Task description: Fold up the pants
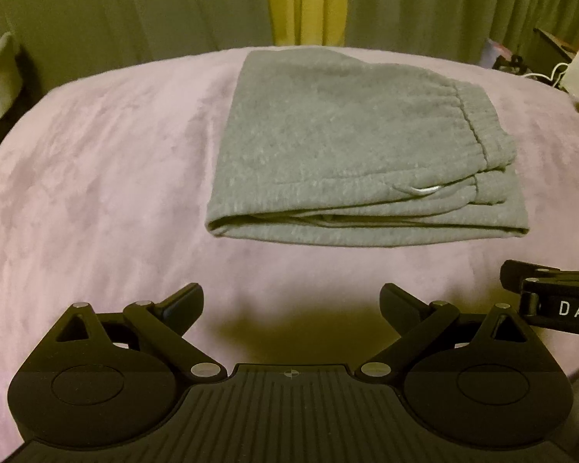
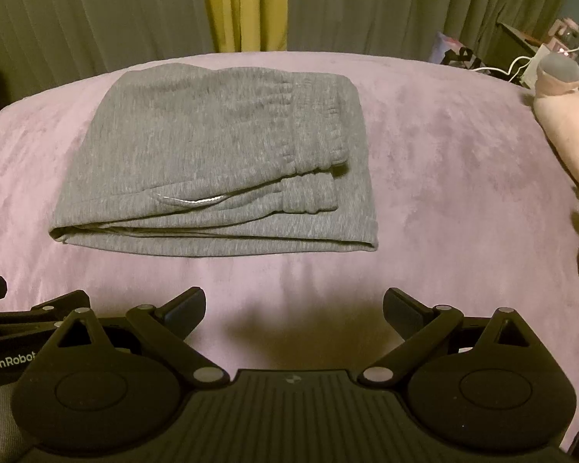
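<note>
**Folded pants lie flat, both grippers free**

Hovering low over the purple blanket [image 1: 96, 177], the left gripper [image 1: 291, 305] has its jaws spread wide and holds nothing. Just ahead of it, a little to the right, the grey pants [image 1: 328, 142] lie on the blanket as a compact folded packet, the fold edge near and the ribbed waistband [image 1: 478, 127] on the right side. The right gripper [image 2: 294, 306] is also spread and empty, with the pants ahead of it and to its left. A pink plush toy [image 2: 567, 115] lies further right, well apart from the packet.

I judge the folding almost complete. To finish well, both grippers should stay clear of the near edge, so no layer is dragged open. If a last smoothing is wanted, press lightly on top, near the waistband, where the layers look loosest.
</note>
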`<action>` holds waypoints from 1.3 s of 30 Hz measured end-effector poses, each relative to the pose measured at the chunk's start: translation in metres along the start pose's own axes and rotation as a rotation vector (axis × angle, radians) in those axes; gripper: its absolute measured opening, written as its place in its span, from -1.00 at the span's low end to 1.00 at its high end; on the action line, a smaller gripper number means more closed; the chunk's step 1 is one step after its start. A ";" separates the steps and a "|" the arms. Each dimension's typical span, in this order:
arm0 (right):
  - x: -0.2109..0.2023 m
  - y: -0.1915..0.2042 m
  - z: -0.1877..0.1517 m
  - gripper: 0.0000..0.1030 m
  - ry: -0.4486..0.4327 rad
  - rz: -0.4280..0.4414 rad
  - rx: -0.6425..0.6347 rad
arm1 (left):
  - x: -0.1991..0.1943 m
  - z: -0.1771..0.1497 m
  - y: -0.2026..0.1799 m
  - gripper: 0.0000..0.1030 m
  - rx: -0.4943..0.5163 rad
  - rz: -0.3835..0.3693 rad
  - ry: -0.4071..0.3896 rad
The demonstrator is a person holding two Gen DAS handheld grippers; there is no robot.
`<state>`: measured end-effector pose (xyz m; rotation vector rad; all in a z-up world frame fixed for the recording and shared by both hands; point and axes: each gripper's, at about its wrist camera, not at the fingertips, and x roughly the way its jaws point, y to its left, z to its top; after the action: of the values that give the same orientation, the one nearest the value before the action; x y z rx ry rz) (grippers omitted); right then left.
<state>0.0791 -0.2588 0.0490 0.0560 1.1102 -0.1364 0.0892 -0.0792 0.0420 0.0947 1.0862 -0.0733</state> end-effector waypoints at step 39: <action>-0.010 0.002 0.005 0.92 -0.022 0.011 -0.007 | -0.008 0.005 -0.002 0.95 -0.012 -0.010 0.000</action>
<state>0.0794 -0.2570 0.0604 0.0539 1.0879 -0.1231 0.0897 -0.0813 0.0515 0.0780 1.0872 -0.0756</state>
